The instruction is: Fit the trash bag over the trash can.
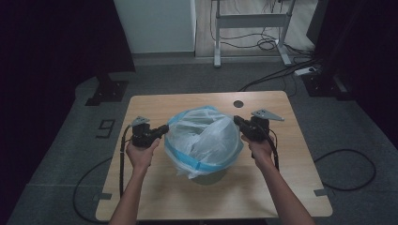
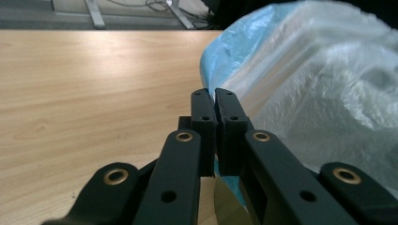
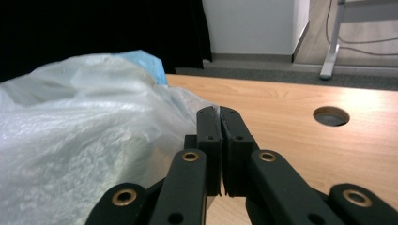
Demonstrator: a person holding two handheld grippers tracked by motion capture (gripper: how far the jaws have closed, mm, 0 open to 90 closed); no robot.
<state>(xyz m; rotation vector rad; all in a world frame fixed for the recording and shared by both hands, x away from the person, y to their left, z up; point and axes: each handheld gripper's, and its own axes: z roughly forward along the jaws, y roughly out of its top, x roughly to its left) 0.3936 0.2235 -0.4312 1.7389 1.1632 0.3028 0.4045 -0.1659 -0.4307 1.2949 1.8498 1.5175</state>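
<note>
**Both tongs pinch the bag's rim**

Here, at the centre of the high view, a translucent plastic bag [image 1: 204, 140] with a blue rim drapes over a bin [image 1: 209, 177] standing on the wooden table [image 1: 291, 183]. The left tongs [image 1: 165, 128] are clenched on the bag's left edge, blue film caught between the jaws in the left gripper view. The right tongs [image 1: 236, 120] are clenched on its right edge, a sliver of film between the tips. A round cable hole [image 1: 238, 103] sits just above the bag. Cables [image 1: 347, 168] loop on the floor at lower right, a desk frame [image 1: 251, 21] stands at top centre.
</note>
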